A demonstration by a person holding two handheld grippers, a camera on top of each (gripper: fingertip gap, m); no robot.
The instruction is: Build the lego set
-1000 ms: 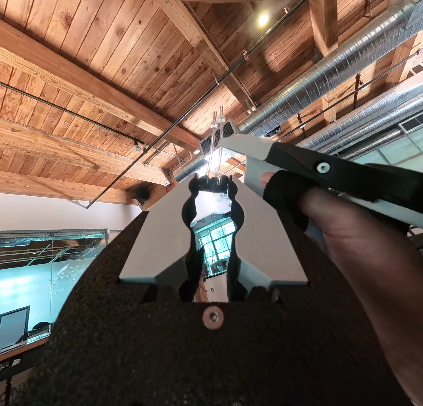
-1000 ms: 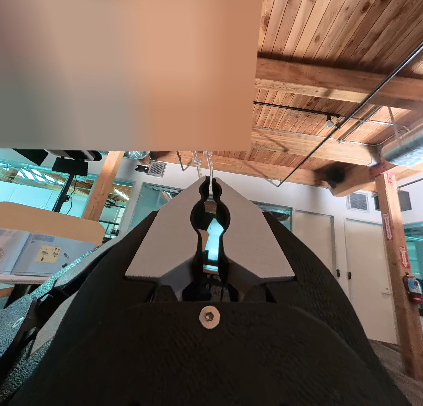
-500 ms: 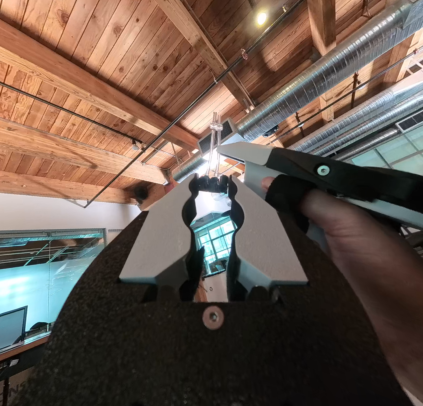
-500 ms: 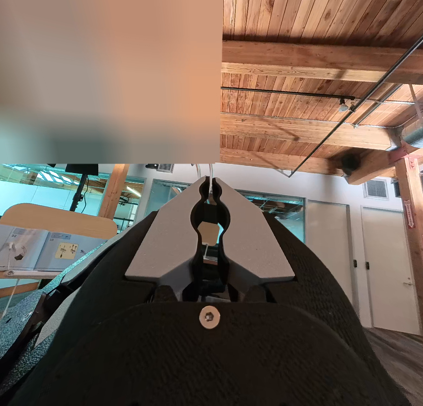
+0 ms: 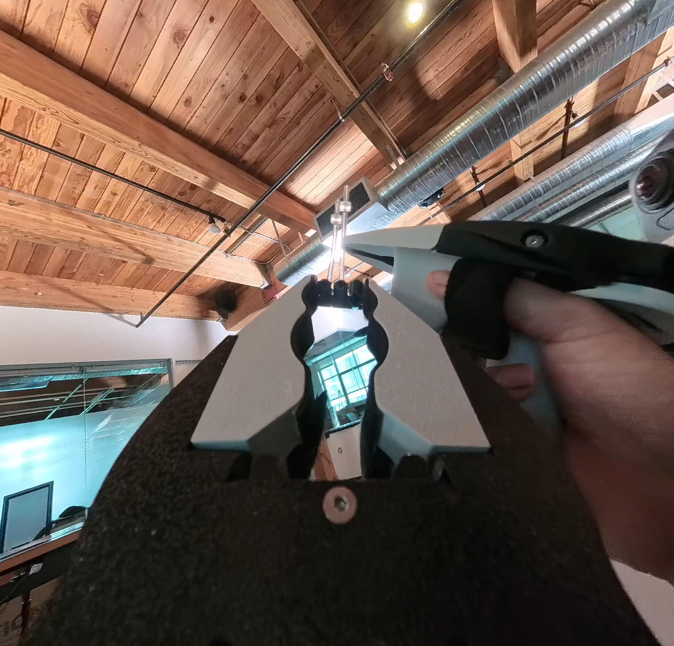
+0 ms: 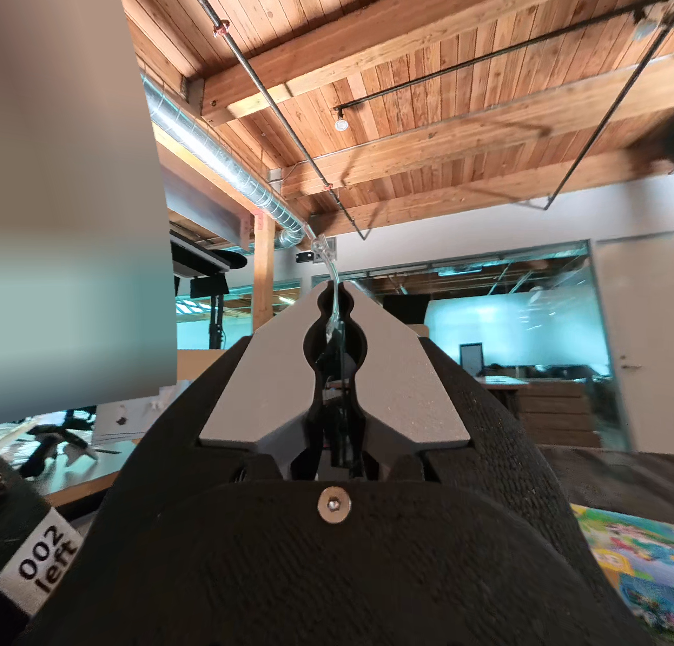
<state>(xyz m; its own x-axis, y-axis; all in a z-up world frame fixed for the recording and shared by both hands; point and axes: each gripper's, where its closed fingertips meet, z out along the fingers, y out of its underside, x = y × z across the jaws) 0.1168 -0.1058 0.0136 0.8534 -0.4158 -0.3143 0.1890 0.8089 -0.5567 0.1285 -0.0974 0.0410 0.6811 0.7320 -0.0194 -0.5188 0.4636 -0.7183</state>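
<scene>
Gripper on the left is pointing up toward the timber ceiling, its jaws clamped on a small black lego piece at the very tips, with two clear rods standing up from that piece toward twelve o'clock. Holding it aloft like this is probably giving the other tool a steady, open target for joining parts. Right gripper is reaching in from three o'clock, held by a hand, its tips nearly touching the rods; from this side they are looking almost together. Its own camera is telling more: the right gripper is pinched together on a thin clear curved piece, which is arching out toward eleven o'clock and ending in a small clear clip. That view is also showing what the left one is missing: an open instruction booklet at eight o'clock on the tabletop, dark parts lying beside it, and a colourful printed sheet at four o'clock.
</scene>
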